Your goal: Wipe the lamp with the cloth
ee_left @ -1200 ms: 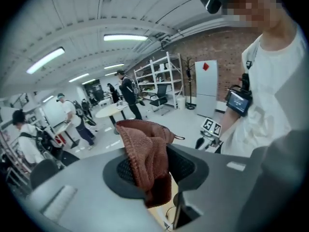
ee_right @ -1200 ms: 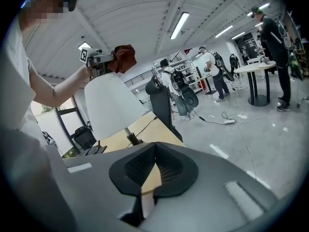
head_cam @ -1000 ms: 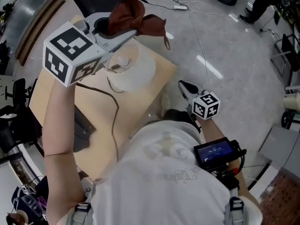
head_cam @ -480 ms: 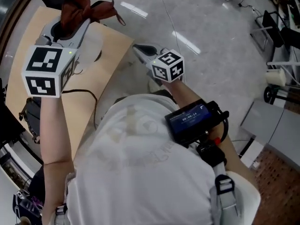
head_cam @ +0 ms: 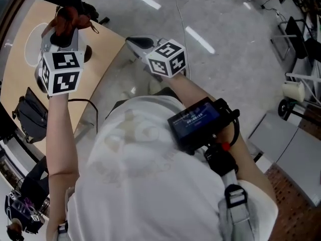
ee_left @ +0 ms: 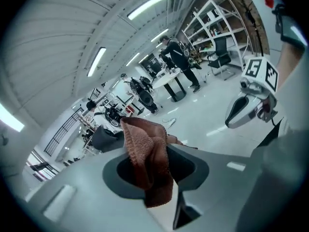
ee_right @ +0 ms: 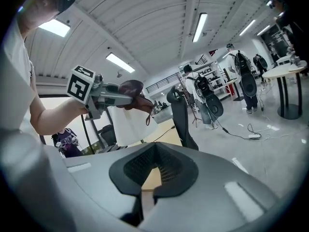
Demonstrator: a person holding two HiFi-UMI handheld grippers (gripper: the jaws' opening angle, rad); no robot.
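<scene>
A rust-brown cloth (head_cam: 70, 15) hangs bunched from my left gripper (head_cam: 64, 31), which is shut on it above the white lampshade (head_cam: 31, 44) at the far end of the tan table (head_cam: 95, 69). In the left gripper view the cloth (ee_left: 145, 144) fills the gap between the jaws. From the right gripper view the lampshade (ee_right: 128, 124) stands just behind and below the cloth (ee_right: 133, 92). My right gripper (head_cam: 136, 43) hovers off the table's right edge, apart from the lamp. Its jaws meet with nothing between them (ee_right: 145, 190).
A dark cable (head_cam: 83, 102) runs across the table. A black bag (head_cam: 30, 117) sits by the table's left side. A black chair (ee_right: 181, 115) stands past the table, and a cord with a power strip (ee_right: 253, 135) lies on the grey floor.
My left gripper has dropped with the cloth and tipped downward over the lampshade. My right gripper has come up and leftward, close to the table's edge. The head view has swung round.
</scene>
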